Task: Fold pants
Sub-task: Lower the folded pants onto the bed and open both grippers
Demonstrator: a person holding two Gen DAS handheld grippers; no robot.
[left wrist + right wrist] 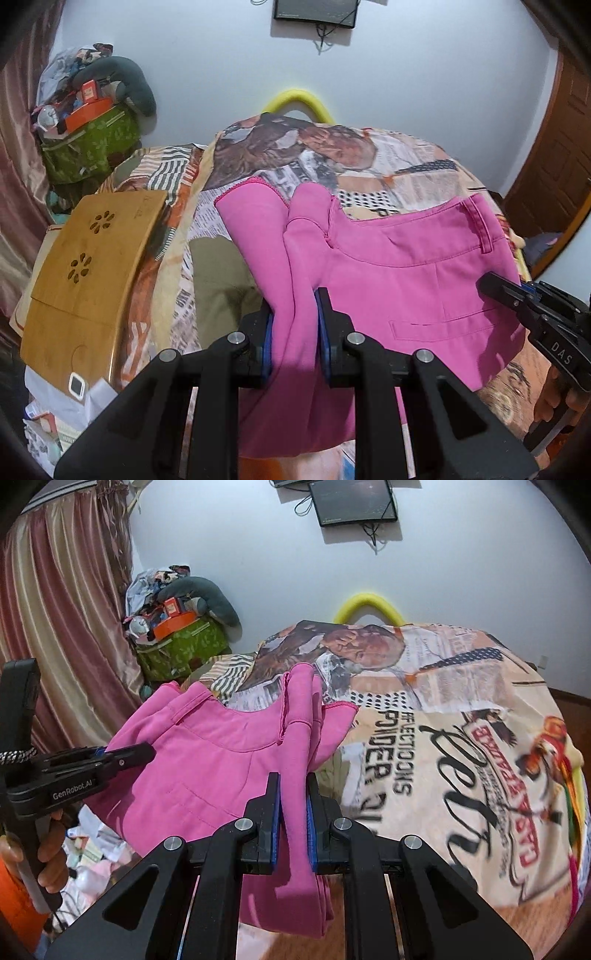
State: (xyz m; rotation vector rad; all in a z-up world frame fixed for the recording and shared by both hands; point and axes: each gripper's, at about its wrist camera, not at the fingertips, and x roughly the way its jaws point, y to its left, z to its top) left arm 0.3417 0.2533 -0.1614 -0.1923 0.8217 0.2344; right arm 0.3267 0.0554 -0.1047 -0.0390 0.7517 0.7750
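We see pink pants (399, 280), folded over, waistband at 3 o'clock on the printed bedspread, leg ends bunched and lifted, hems pointing to 12 o'clock, back pocket facing up.

Two wrist cameras, both close over the bed

Each looks forward and down along its own fingers, toward the far wall; both share the pink pants (388, 266), printed bedspread (443, 738) and wall screen (352, 502).

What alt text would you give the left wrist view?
The left gripper is clamped on bunched pink pants draped over a newspaper-print bedspread. The right gripper meets the pants at their right edge; a wooden lap tray lies left.
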